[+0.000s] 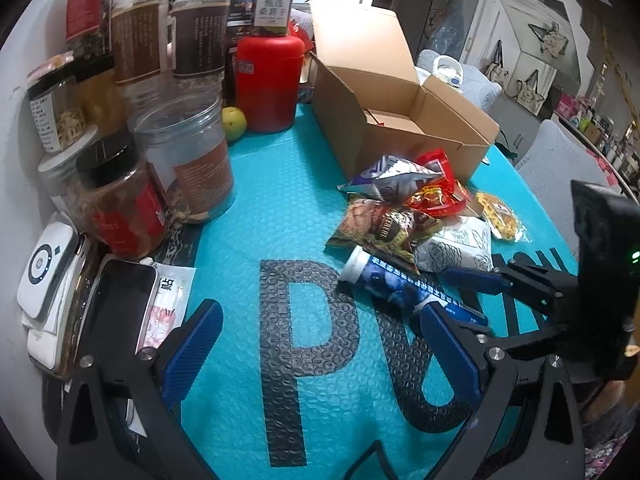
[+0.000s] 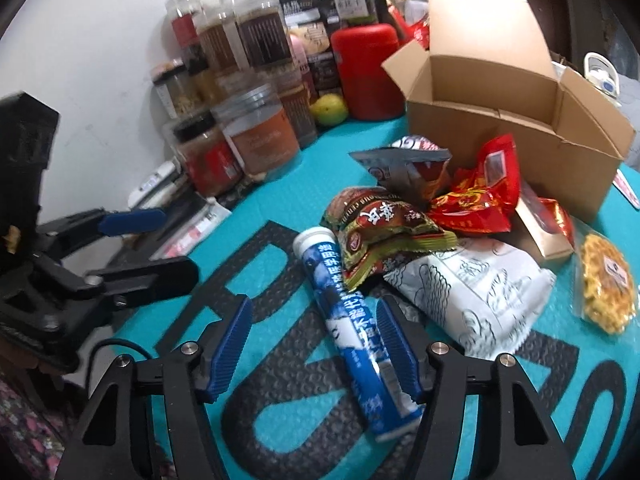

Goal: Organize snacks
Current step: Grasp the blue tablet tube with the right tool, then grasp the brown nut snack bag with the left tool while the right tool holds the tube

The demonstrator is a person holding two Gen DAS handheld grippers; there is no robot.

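A blue-and-white tube [image 2: 352,328] lies on the teal mat [image 2: 320,168] in front of a pile of snack bags. My right gripper [image 2: 314,302] is lowered over it with the tube between its open jaws. The right pad is at the tube's side and the left pad stands clear of it. The pile holds a green-brown bag [image 2: 384,228], a white bag [image 2: 472,288], a red bag [image 2: 480,196] and a silver bag [image 2: 404,168]. Behind them an open cardboard box [image 2: 500,152] stands. My left gripper [image 1: 320,308] hovers open and empty over the mat, left of the tube [image 1: 384,284].
Several jars [image 1: 188,160], a red canister [image 1: 268,80] and a green fruit [image 1: 234,122] crowd the back left by the wall. A phone [image 1: 116,312] and a white device [image 1: 44,268] lie at the mat's left edge. A yellow waffle pack [image 2: 604,288] lies at the right.
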